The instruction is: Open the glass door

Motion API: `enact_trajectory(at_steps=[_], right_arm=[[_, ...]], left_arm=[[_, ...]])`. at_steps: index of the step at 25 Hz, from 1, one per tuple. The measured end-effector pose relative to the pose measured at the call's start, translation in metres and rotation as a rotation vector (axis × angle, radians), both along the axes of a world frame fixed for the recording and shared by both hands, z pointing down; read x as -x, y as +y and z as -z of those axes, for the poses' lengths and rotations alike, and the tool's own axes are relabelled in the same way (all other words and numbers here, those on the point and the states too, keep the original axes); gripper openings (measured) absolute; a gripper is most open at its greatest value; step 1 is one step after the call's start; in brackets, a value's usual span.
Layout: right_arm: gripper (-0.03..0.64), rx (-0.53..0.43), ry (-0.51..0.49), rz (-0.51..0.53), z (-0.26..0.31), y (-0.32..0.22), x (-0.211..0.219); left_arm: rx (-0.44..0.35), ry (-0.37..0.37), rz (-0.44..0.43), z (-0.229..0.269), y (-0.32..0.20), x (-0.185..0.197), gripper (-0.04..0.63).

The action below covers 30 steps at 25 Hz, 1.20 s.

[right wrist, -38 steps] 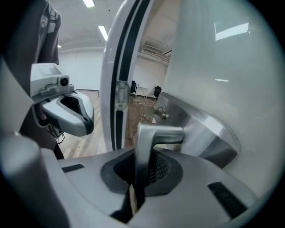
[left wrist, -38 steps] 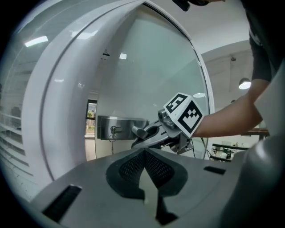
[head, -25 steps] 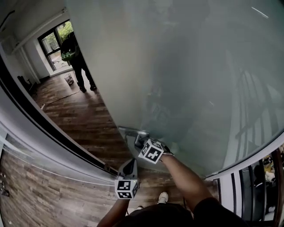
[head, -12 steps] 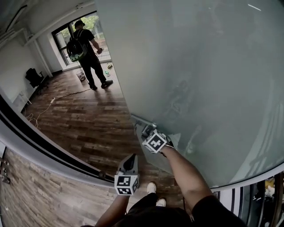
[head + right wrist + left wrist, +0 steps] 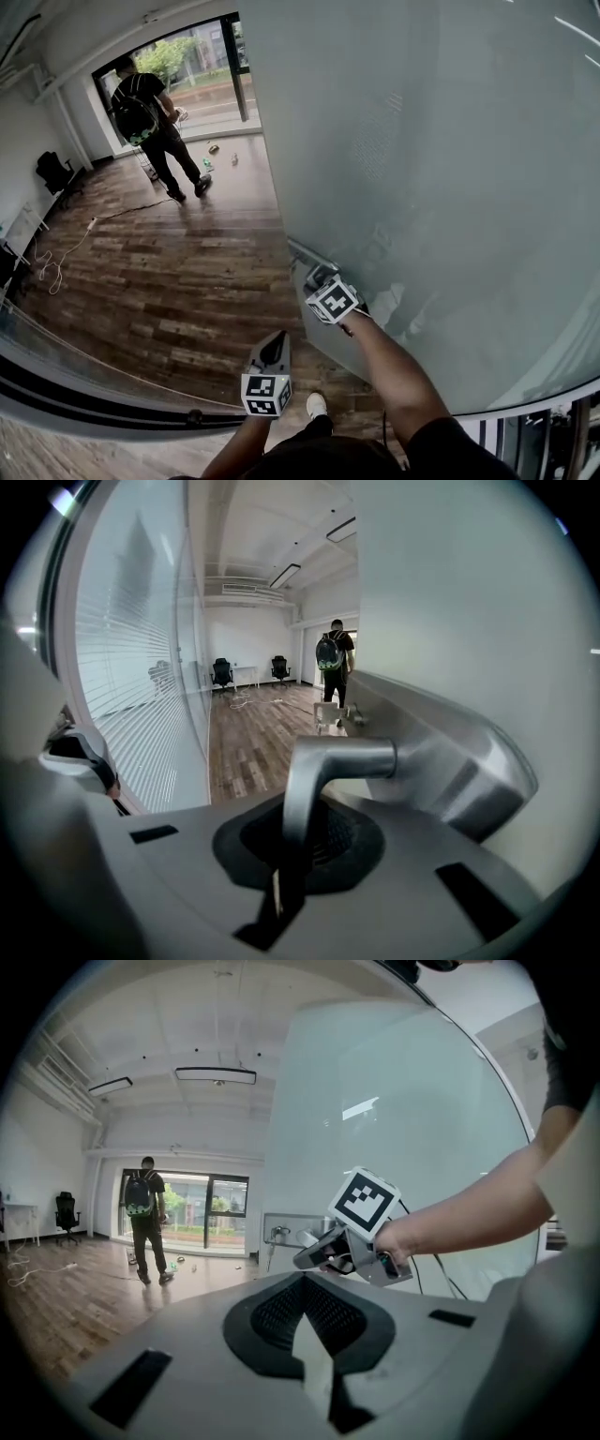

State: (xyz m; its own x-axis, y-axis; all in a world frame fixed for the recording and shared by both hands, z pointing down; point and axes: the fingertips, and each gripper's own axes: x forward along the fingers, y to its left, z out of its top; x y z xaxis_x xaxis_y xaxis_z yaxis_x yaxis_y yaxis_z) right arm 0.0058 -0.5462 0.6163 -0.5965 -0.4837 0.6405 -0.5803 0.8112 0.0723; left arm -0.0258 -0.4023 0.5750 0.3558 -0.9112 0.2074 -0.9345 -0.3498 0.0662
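The frosted glass door (image 5: pixel 422 141) stands swung open over the wood floor. Its metal lever handle (image 5: pixel 302 253) sits on the door's left edge. My right gripper (image 5: pixel 319 278) is shut on that lever; in the right gripper view the lever (image 5: pixel 328 761) bends down into the closed jaws (image 5: pixel 281 885) beside the lock housing (image 5: pixel 450 761). My left gripper (image 5: pixel 274 345) hangs free below and left of the handle, touching nothing, its jaws (image 5: pixel 314 1372) together and empty. The left gripper view shows the right gripper (image 5: pixel 317 1252) at the handle plate (image 5: pixel 281 1230).
A person with a backpack (image 5: pixel 145 117) stands near the far window. A black office chair (image 5: pixel 52 173) and a cable (image 5: pixel 56 262) lie at the left wall. The dark door track (image 5: pixel 94 398) crosses the floor near my feet. A blinded glass partition (image 5: pixel 141 667) runs alongside.
The door has swung further open, showing more of the room. Both grippers travelled with it, the right one still on the lever. The person with the backpack has shifted near the window.
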Motion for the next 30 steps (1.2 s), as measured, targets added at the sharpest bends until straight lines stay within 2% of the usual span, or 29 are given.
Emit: enact_trajectory(at_steps=[5,15,25,30], right_arm=[[0.014,0.003,-0.006,-0.076,0.01,-0.057,-0.039],[0.014,0.012,-0.014,-0.206,0.016,-0.152,-0.108],[0.014,0.05,0.04,-0.339,0.009,-0.227,-0.196],[0.014,0.068,0.048,-0.372,0.006,-0.261,-0.239]], left_arm=[[-0.004,0.017,-0.032,0.015,-0.051,-0.014,0.002],[-0.005,0.034,-0.07,0.025,-0.131,-0.014,0.002],[0.003,0.016,-0.076,0.029,-0.177,-0.017,0.002],[0.019,0.003,-0.068,0.025,-0.203,-0.033,0.002]])
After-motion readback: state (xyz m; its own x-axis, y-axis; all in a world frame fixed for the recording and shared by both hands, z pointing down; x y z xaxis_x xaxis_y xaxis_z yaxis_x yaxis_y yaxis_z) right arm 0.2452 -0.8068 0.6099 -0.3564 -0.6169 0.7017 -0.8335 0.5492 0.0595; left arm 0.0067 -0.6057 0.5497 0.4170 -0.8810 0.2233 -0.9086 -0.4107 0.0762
